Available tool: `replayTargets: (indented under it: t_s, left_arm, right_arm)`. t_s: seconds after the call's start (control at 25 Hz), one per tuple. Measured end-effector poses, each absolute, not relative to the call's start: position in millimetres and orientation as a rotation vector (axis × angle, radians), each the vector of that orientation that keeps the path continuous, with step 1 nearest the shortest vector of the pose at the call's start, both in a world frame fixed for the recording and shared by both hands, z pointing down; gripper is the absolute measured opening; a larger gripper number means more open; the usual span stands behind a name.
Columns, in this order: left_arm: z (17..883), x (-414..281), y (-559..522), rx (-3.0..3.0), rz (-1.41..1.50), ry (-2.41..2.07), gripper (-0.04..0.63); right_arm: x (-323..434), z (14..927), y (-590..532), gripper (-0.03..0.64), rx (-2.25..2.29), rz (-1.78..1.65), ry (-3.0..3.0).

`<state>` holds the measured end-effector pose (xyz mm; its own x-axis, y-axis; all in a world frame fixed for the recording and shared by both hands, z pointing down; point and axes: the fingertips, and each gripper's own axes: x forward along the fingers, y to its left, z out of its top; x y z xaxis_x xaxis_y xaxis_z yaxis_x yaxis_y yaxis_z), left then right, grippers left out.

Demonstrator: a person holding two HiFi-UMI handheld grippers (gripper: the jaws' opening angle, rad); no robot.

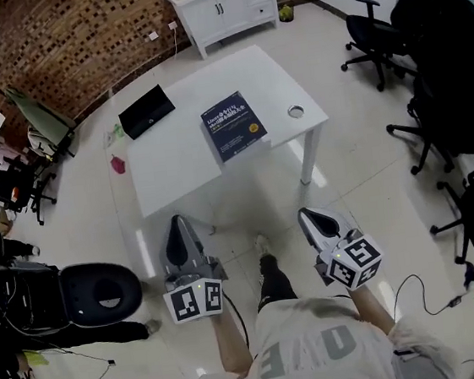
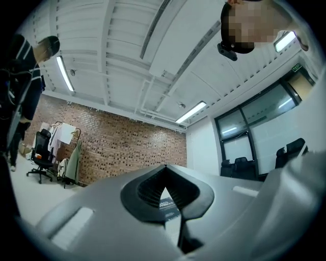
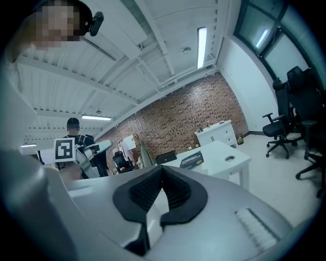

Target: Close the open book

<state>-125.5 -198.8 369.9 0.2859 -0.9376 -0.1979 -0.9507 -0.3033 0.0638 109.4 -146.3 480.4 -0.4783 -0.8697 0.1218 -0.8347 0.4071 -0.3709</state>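
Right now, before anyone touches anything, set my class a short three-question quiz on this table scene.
1. True or false: the blue book lies open on the white table.
2. What touches the book? A left gripper; B right gripper; C neither.
3. Fill in: both grippers' jaws are ___, with nothing between them.
Key: 1 false, it is closed; 2 C; 3 shut.

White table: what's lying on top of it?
A blue book, shut, lies on the white table, with a flat black case near its far edge. Whatever sits beneath them is covered.
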Motion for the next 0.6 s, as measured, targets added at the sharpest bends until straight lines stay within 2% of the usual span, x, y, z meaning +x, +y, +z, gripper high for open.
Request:
replayTargets:
  t_s: [0.28,0.6]
  left_arm:
    - [372.9,-75.9,-19.1,-2.479,0.282,1.829,0.017]
    - [357.6,-88.1,105.1,-2.41,0.33,1.865,0.017]
  right_arm:
    - [172.2,496.7,34.1,0.003,-1.575,-0.691,2.55]
    - [145.0,472.3,142.3,0.003,-1.427,-0.606,2.654]
